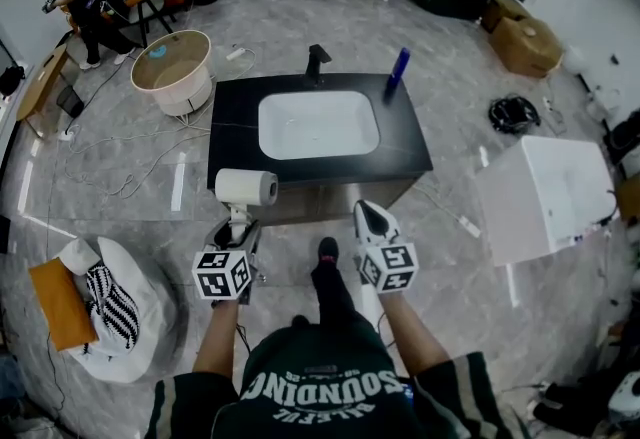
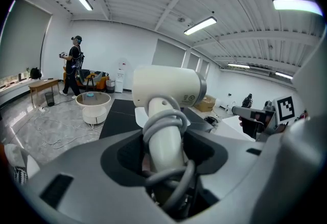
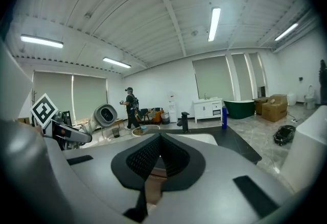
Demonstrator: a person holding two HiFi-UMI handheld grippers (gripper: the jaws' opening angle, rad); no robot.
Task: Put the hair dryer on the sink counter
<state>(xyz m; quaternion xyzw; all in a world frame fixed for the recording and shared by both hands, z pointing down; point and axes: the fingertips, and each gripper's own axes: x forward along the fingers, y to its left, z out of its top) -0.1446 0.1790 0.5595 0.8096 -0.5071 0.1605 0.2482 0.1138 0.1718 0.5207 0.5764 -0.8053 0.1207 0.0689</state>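
A white hair dryer stands upright in my left gripper, just short of the front left corner of the black sink counter. In the left gripper view the jaws are shut on the dryer's handle, with its grey cord looped round it and the barrel above. My right gripper hangs before the counter's front edge, shut and empty; its jaws meet in a line. The right gripper view also shows the hair dryer at the left.
On the counter are a white basin, a black faucet and a blue bottle. A round white table stands to its left, a white box to its right. Cables lie on the floor; a person stands far left.
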